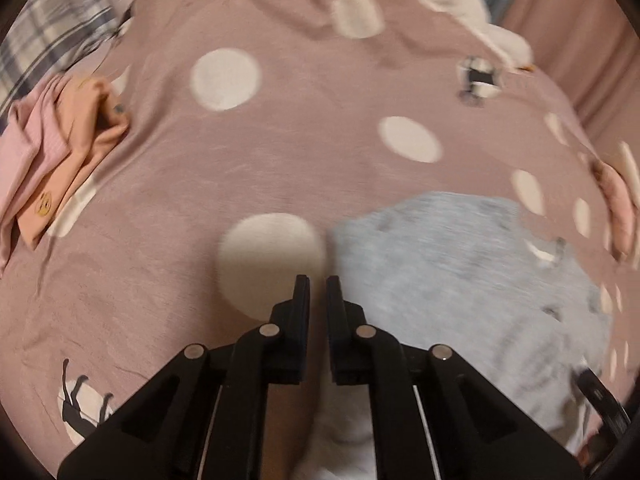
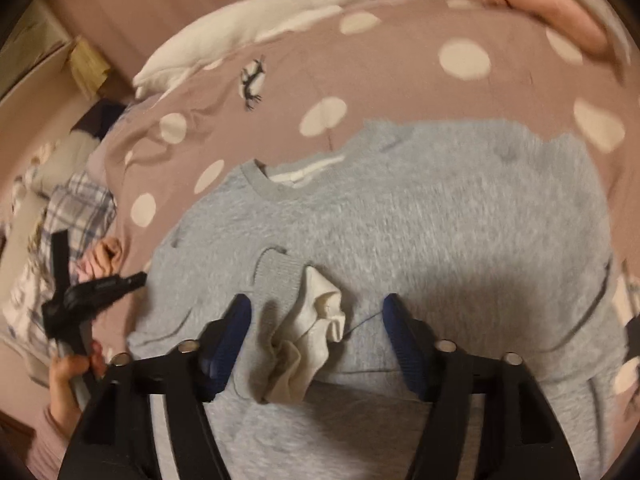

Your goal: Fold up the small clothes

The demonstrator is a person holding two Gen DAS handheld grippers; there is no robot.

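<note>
Right gripper (image 2: 318, 312) stands open astride the grey sweater's (image 2: 440, 220) bunched cuff; left gripper (image 1: 318, 286) is closed, empty, left of it.

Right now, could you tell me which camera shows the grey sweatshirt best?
The right wrist view: the grey sweatshirt fills the frame, collar and folded-in cuff visible between the open right claw. The left wrist view shows only a blurred part of it at the right.

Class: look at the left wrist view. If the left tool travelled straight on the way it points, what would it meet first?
Most likely the white dot on the pink bedspread, just left of the grey sweater. The left tool is shut and empty; nothing else shows in its line, though depth is unclear.
</note>
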